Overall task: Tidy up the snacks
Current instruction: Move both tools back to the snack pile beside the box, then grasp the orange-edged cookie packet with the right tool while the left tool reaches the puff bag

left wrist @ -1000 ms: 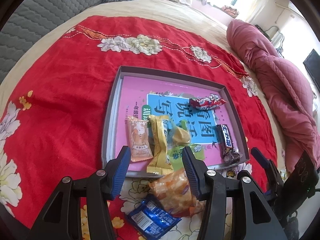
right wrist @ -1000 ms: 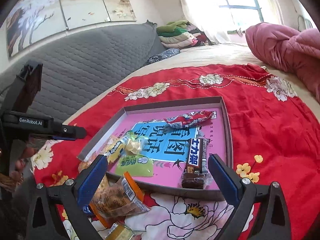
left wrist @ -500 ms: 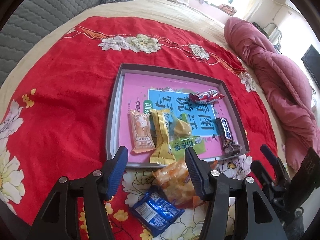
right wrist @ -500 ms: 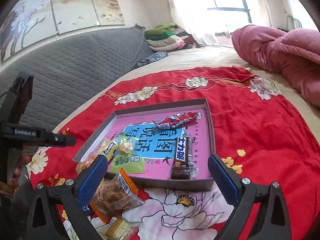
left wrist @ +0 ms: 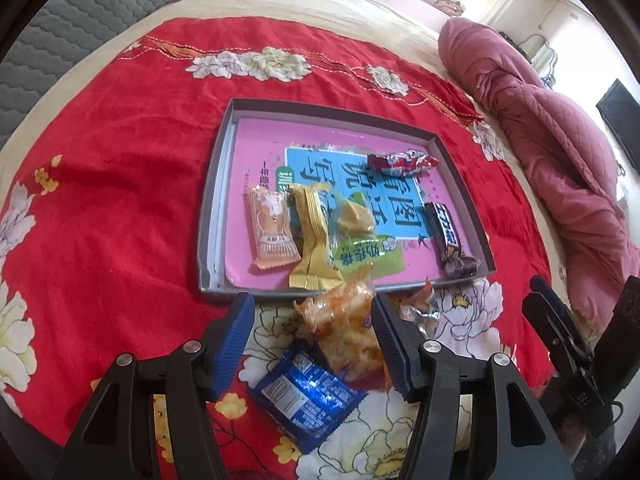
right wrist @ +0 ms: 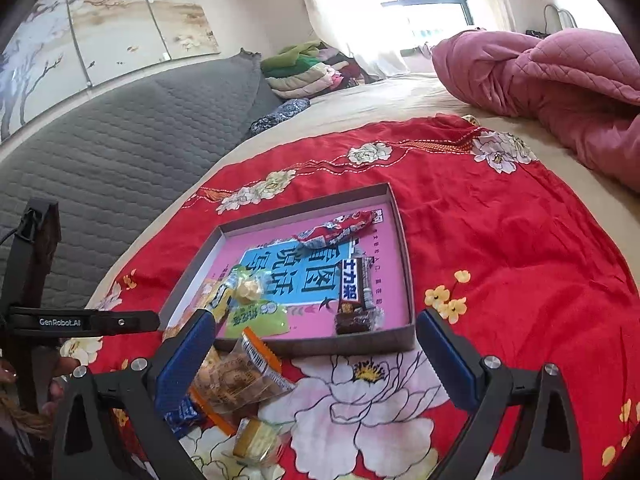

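Note:
A shallow grey tray [left wrist: 216, 200] with a pink printed bottom lies on the red flowered cloth. It holds a peach packet [left wrist: 272, 228], a yellow packet [left wrist: 312, 236], a green packet [left wrist: 366, 254], a chocolate bar [left wrist: 444, 232] and a red packet [left wrist: 402, 160]. In front of the tray lie an orange snack bag [left wrist: 344, 328] and a blue packet [left wrist: 308, 396]. My left gripper [left wrist: 312, 298] hovers open above those two, its pads touching neither. My right gripper [right wrist: 314, 316] stands wide open before the tray's near rim [right wrist: 360, 344], with nothing held.
A small clear-wrapped yellow sweet [right wrist: 254, 438] lies near the orange bag. A pink quilt [left wrist: 560, 152] is bunched to the right of the cloth. Behind are a grey padded headboard [right wrist: 120, 152] and folded clothes [right wrist: 304, 68]. A hand [right wrist: 60, 368] holds the left gripper.
My left gripper has drawn back from the tray and its jaws have spread a little wider. In the right wrist view the tray has slid right and the view has rolled.

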